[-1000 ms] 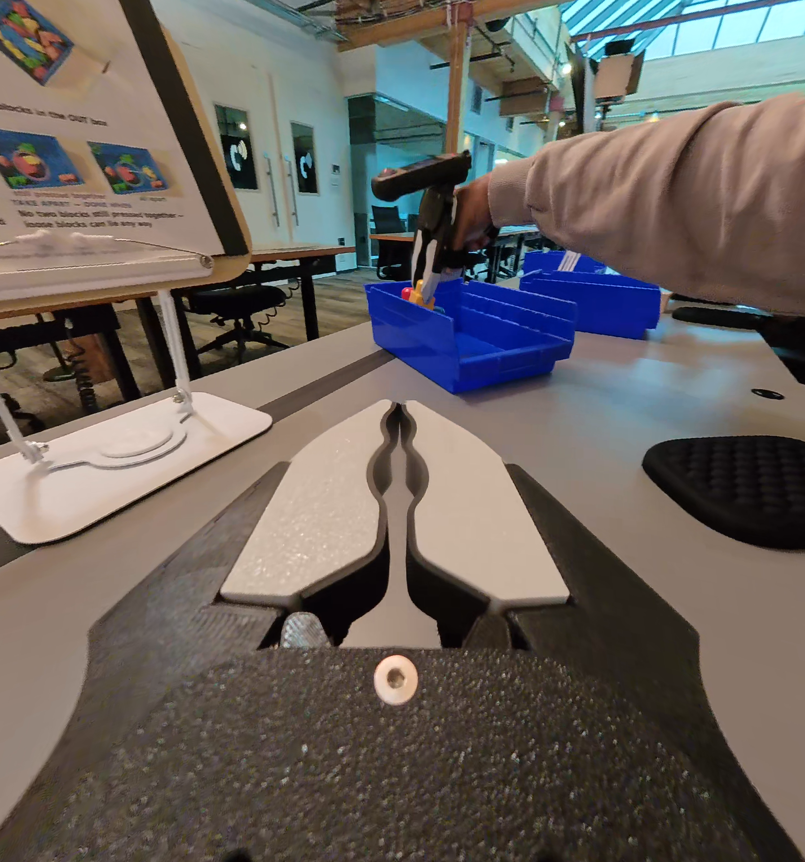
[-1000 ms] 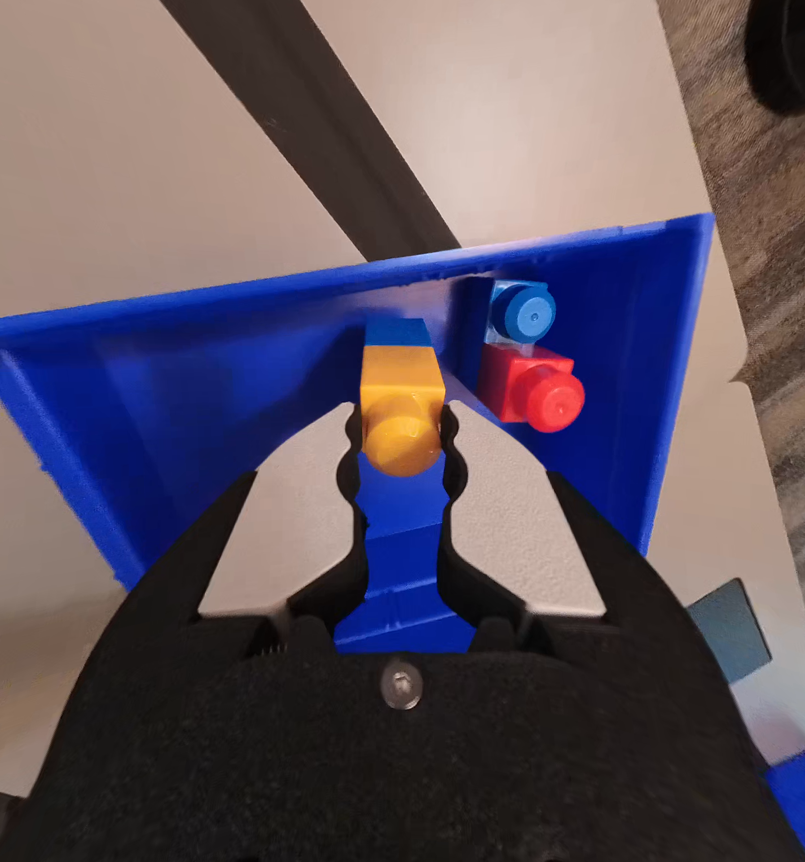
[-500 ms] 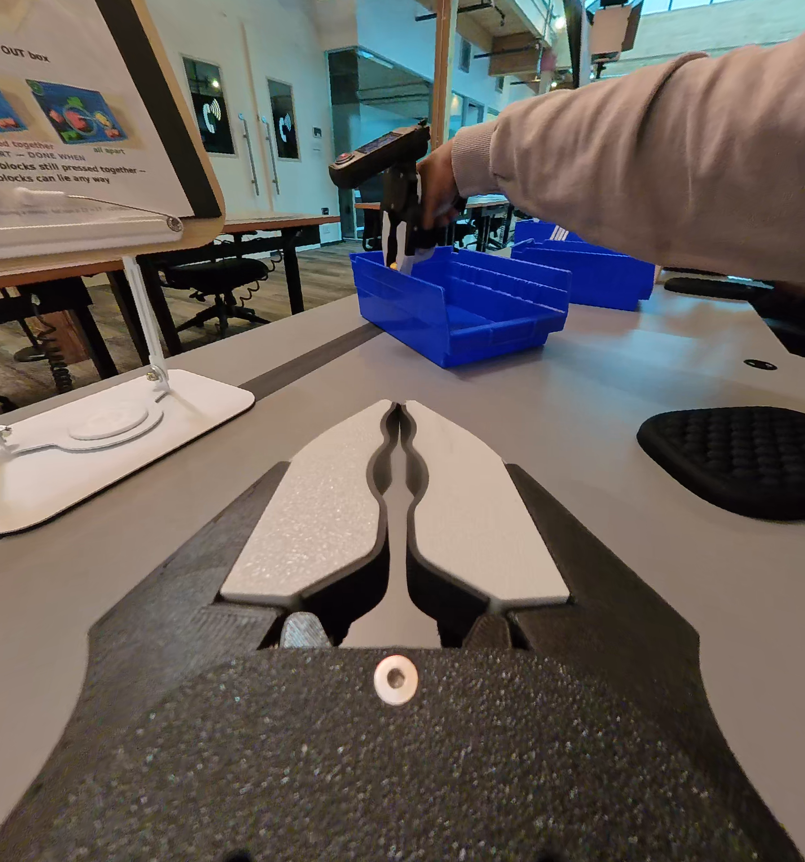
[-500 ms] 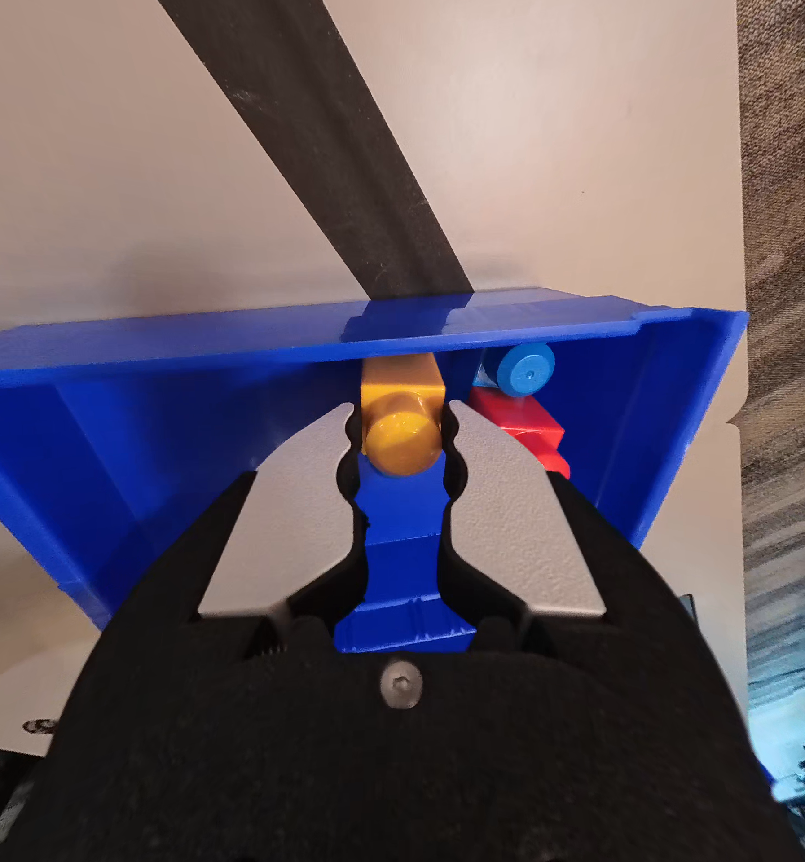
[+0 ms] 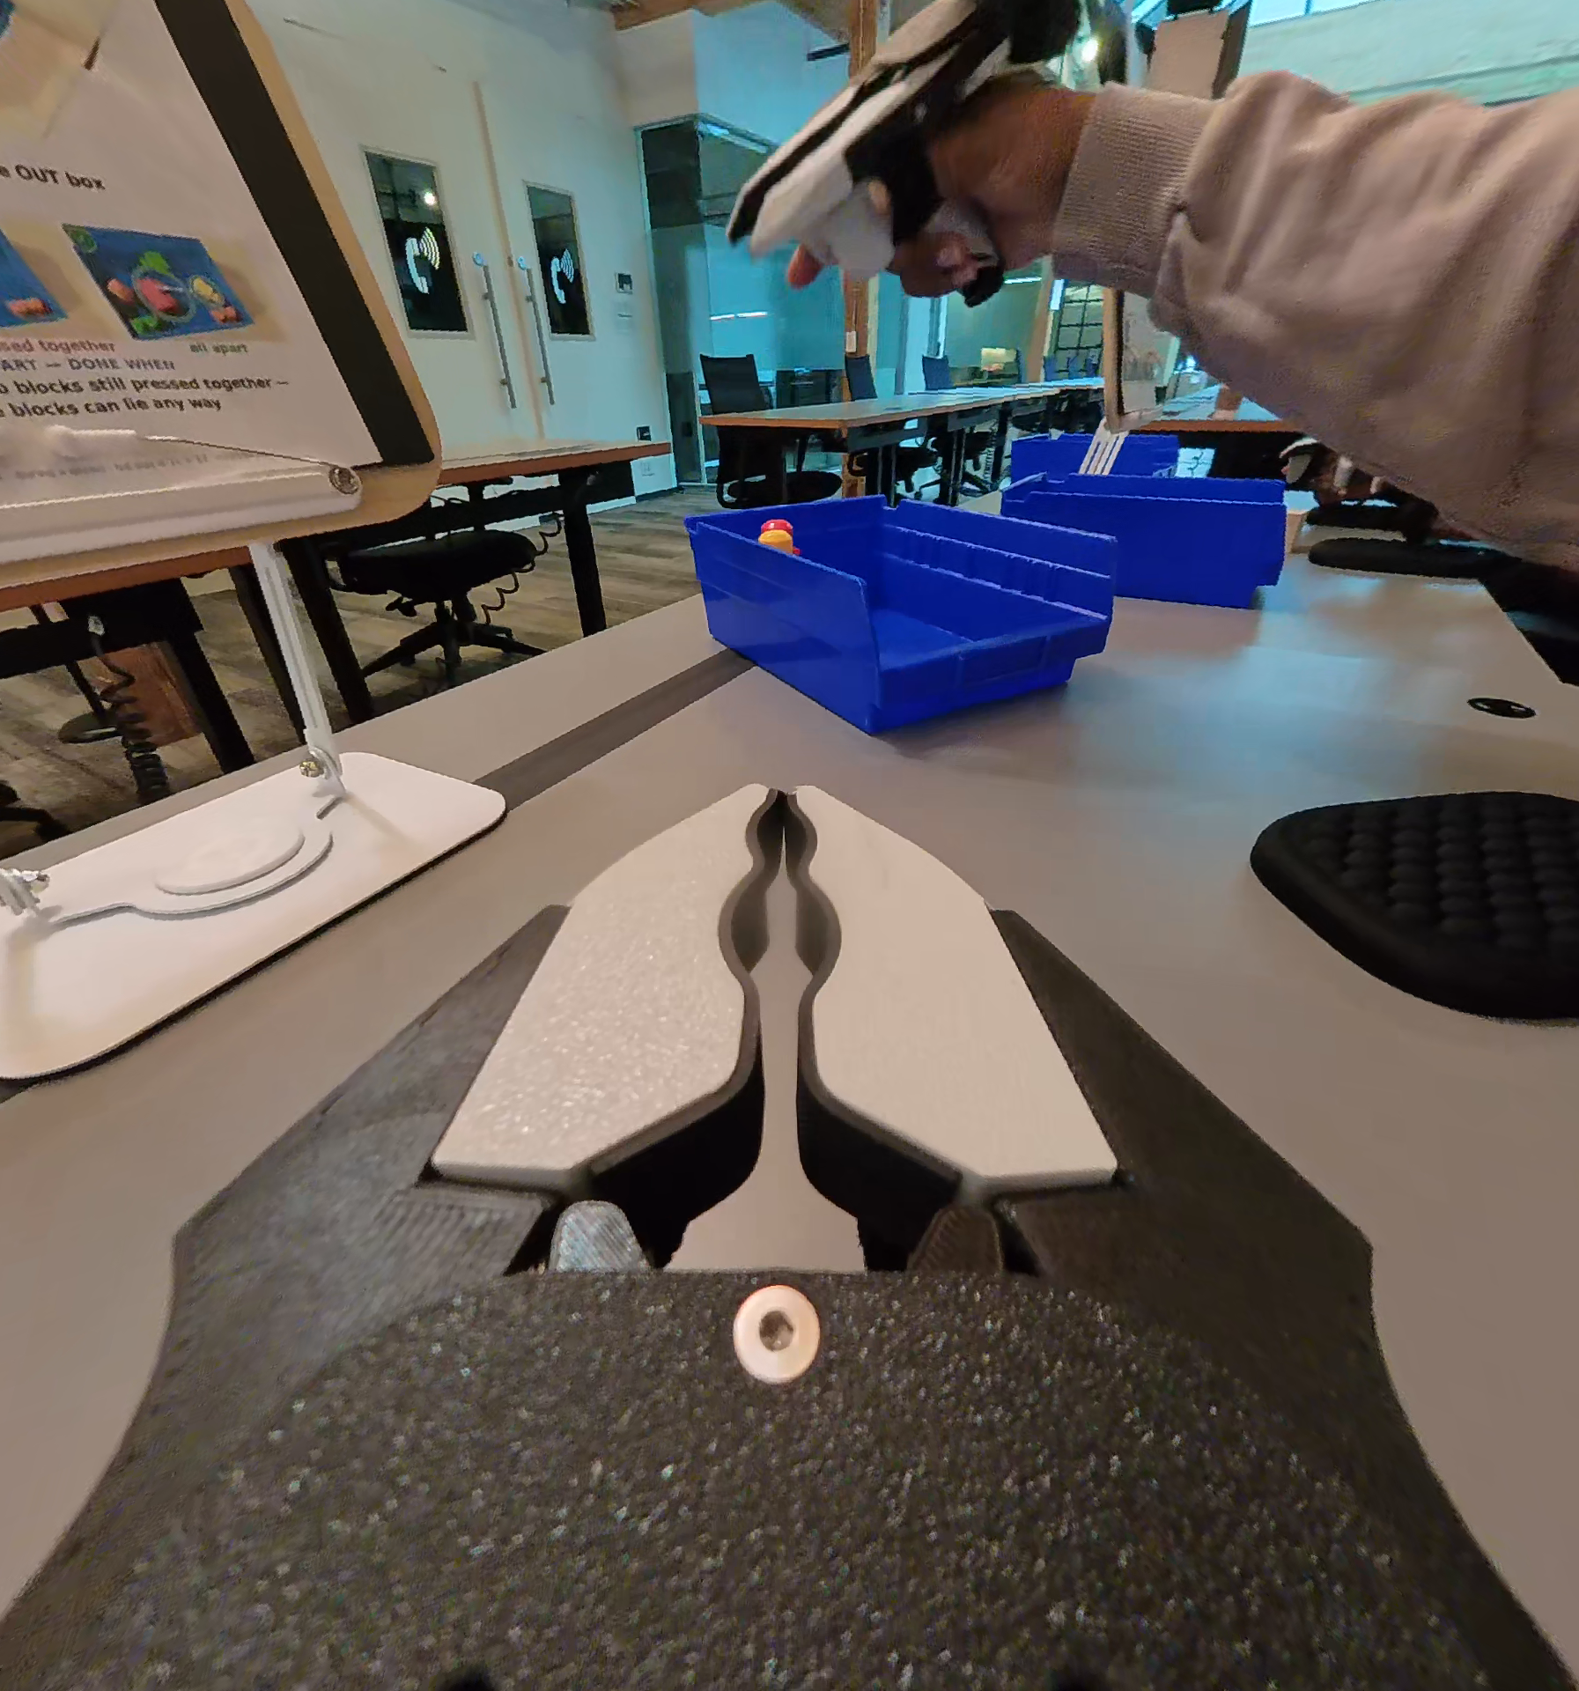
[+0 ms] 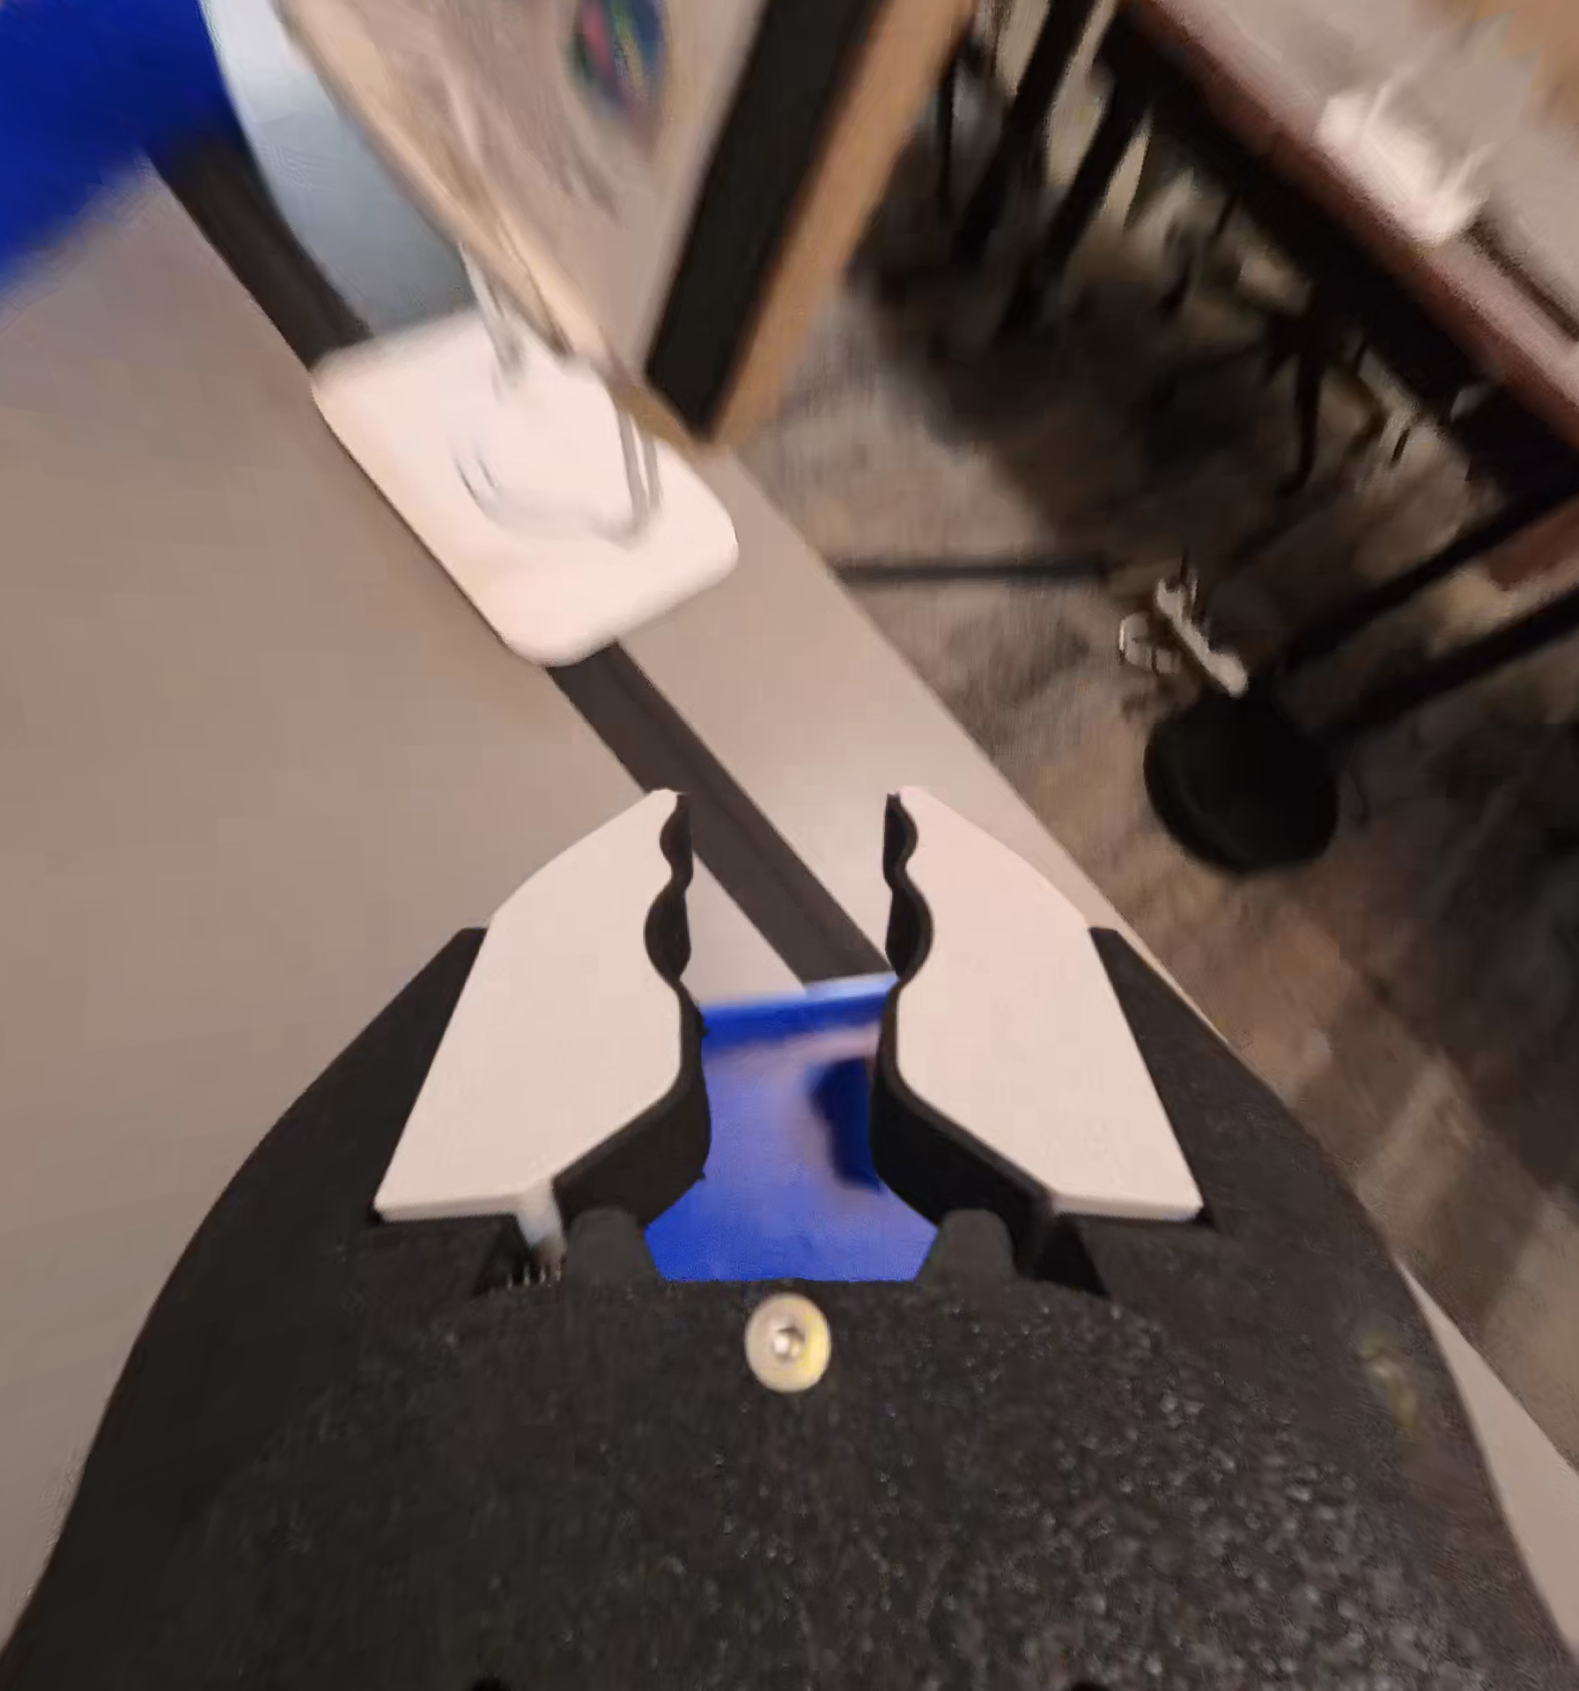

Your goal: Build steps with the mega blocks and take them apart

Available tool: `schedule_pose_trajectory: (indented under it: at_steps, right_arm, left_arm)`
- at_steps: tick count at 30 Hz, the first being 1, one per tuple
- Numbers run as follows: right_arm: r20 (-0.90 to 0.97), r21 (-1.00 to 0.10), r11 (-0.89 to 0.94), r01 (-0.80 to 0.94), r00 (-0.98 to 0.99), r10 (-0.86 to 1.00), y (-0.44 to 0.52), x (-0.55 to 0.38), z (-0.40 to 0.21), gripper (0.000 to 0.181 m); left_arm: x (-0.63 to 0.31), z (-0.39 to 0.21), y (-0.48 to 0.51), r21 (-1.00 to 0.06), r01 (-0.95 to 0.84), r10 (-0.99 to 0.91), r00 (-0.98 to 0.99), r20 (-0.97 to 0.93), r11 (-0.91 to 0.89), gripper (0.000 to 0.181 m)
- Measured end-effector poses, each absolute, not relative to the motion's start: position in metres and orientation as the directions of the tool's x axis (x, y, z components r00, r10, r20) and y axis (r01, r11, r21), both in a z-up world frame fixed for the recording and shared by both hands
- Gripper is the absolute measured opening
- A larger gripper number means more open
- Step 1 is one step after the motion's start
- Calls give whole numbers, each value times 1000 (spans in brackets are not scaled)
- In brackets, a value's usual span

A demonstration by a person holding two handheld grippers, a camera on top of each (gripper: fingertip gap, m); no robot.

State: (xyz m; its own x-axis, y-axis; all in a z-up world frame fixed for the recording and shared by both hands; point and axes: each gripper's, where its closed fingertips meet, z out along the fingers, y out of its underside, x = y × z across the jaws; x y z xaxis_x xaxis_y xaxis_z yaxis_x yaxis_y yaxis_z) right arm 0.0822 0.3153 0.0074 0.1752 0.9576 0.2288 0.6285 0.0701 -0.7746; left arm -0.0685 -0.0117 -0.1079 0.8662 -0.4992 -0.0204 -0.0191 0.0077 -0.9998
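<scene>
The left gripper (image 5: 781, 805) lies low over the grey table (image 5: 1087, 823), its white fingers (image 5: 639, 988) pressed together at the tips with nothing between them. Ahead of it, across the table, stands a blue bin (image 5: 895, 622); in the bin's far left corner sit the blocks (image 5: 776, 538), a yellow one with a red one on top (only their upper parts clear the wall). A second blue bin (image 5: 1160, 540) stands behind the first, to the right. On the left of the table is a white stand base (image 5: 218, 897) that carries a tilted instruction board (image 5: 154, 274), and on the right lies a black dimpled pad (image 5: 1462, 906).

The right gripper (image 6: 785, 805) is held high above the table, well clear of the bin; in the left wrist view it shows near the top edge, gripped by a hand (image 5: 987, 201) in a beige sleeve (image 5: 1371, 302). Its jaws stand wide apart and hold nothing. Its own view is smeared by motion: between the fingers (image 6: 1005, 1034) show the table's dark seam (image 6: 767, 869) and, lower down, a rim of the blue bin. Farther off in that view the stand base and the board appear, blurred, and beyond the table edge a dark floor with chair legs.
</scene>
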Motion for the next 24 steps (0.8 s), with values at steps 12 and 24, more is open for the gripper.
schedule_pose_trajectory:
  at_steps: [12, 24]
  right_arm:
    - [-17, -998, 5, -64, 347, 938, 176, 47, 14, 5]
    - [-56, -998, -46, -50, 222, 973, 116, 1, -95, 0]
  left_arm:
    - [-97, -94, -11, -998, -11, -409, 912, -37, 67, 0]
    - [-151, -84, -10, -996, -23, -238, 970, -43, 86, 0]
